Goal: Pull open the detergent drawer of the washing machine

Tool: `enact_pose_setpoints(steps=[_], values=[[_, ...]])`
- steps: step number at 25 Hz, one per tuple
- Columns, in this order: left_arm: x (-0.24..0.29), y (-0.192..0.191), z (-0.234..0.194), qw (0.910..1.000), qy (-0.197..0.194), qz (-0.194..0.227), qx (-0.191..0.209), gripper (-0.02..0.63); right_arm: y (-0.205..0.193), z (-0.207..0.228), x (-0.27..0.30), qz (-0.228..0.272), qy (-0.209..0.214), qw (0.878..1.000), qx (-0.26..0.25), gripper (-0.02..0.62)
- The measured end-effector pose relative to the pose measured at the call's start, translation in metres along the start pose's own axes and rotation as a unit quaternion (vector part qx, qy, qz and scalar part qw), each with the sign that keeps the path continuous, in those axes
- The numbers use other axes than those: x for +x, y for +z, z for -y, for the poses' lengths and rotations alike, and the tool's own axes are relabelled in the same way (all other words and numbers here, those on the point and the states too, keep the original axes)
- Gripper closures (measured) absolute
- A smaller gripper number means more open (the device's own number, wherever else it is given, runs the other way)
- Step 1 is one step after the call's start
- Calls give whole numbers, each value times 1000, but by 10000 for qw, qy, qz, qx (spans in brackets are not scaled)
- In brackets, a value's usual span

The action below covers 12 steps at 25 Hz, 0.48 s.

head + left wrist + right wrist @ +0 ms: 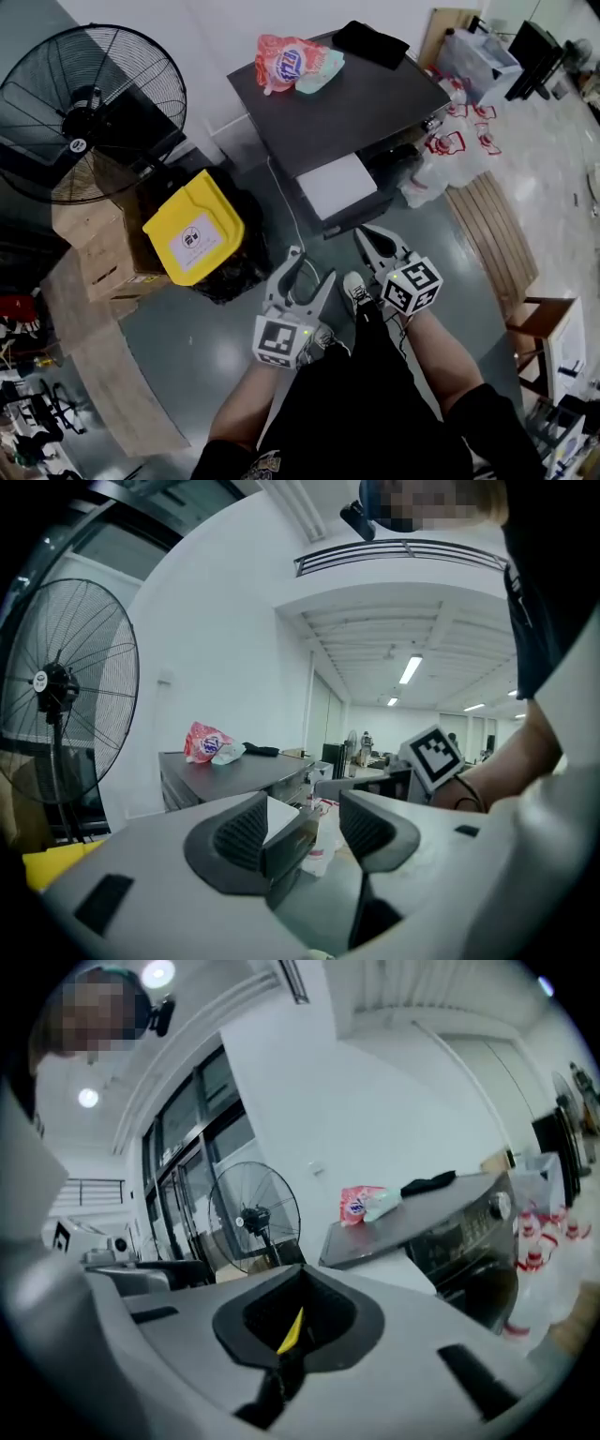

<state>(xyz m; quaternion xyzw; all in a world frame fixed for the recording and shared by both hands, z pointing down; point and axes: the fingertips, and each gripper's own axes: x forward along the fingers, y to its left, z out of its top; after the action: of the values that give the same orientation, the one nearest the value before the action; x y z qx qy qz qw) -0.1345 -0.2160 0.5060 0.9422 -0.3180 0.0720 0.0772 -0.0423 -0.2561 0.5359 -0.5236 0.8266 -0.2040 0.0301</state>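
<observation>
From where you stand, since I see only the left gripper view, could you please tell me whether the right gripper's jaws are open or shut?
Observer: The right gripper is shut. Its own view shows the jaws together with nothing between them.
Operator: Thank you. How does the drawer look from above?
Observer: In the head view, the detergent drawer stands pulled out of the front of the washing machine, its white top showing. The left gripper and the right one are both short of it and do not touch it.
Operator: Is anything lying beside the machine?
Observer: Yes, a slatted wooden board lies flat to the machine's right in the head view.
</observation>
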Motion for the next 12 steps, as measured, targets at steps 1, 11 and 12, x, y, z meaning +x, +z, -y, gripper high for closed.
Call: enact_pose_setpoints(steps=[1,11,12], values=[[-5,4,2,10000,-21,-11,7,377,6,-10,-3,-5,1,9994,-335,594],[-38,28,4,9997,177,187,-1,586,48,-77,-38,63,278,9894,-1424,591],[-39,30,5,9995,227,199,37,589,53,-79,-43,86,300,9892,-1435,591]])
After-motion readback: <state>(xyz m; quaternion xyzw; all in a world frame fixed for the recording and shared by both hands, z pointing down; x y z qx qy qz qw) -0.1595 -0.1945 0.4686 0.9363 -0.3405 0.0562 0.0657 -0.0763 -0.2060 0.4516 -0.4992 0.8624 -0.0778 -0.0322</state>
